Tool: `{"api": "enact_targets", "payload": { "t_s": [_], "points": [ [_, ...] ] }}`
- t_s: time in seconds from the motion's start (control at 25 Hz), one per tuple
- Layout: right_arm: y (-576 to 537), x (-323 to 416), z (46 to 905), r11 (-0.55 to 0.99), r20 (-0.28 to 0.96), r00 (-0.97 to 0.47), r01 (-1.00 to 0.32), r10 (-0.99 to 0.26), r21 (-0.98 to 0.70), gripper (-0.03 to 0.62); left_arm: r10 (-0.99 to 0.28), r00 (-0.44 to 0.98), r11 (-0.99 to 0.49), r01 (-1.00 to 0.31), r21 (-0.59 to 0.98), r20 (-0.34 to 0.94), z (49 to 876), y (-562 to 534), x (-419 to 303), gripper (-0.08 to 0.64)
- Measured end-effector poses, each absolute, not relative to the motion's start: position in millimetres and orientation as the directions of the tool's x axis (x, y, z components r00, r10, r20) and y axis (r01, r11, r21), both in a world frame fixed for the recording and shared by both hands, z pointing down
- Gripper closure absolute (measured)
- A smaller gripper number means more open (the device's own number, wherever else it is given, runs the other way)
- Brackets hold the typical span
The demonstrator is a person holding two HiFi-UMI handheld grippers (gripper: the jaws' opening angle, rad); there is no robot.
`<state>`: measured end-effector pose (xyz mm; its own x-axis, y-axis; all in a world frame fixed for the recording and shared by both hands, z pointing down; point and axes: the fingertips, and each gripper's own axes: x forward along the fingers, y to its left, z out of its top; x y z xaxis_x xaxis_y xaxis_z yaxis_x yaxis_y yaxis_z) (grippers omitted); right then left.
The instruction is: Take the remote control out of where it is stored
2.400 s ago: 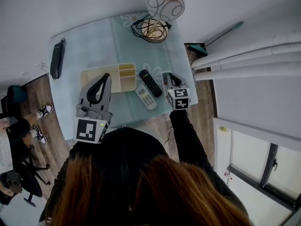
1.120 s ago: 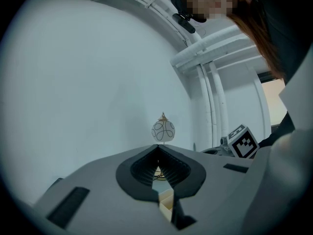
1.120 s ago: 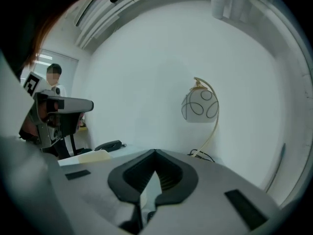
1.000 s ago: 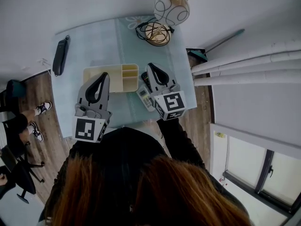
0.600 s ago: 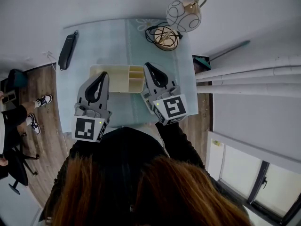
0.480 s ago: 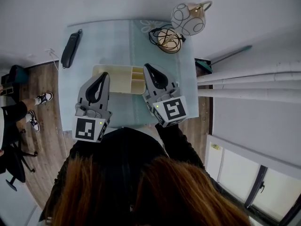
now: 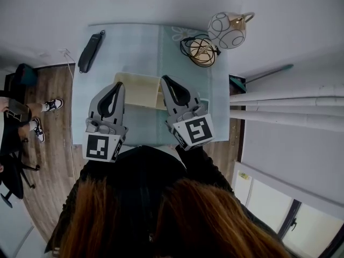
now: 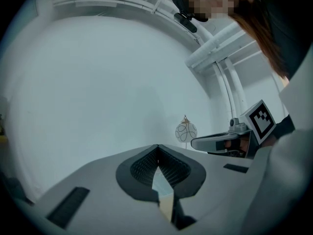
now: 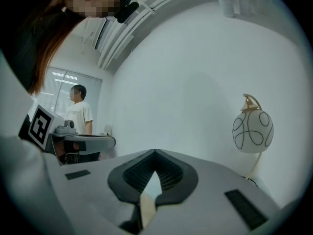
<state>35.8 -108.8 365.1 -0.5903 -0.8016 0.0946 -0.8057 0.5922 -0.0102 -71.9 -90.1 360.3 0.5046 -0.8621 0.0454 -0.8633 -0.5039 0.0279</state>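
Neither remote control shows in any view; the spot right of the cream organiser box is covered by my right gripper. That gripper hovers level above the table, shut, with nothing between its jaws. My left gripper is held level over the box's left end, also shut and empty. Each gripper view catches the other gripper from the side: the right gripper and the left gripper.
A black oblong case lies at the table's far left. A round patterned lamp and a coiled cable on a gold base stand at the far right corner. White pipes run along the right. A seated person's legs are at left.
My right gripper has moved left and up from beside the two remotes to above them, so both are hidden. The left gripper has drifted a little. The head view has swung, shifting the table rightwards.
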Motion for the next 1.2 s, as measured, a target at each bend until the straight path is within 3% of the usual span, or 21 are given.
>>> {"api": "enact_targets", "payload": {
  "t_s": [1.2],
  "points": [
    [-91.7, 29.5, 366.0, 0.571, 0.107, -0.567, -0.821, -0.817, 0.009, 0.578, -0.854, 0.519, -0.519, -0.855, 0.018, 0.029, 356.0, -86.5, -79.5, 0.555]
  ]
}}
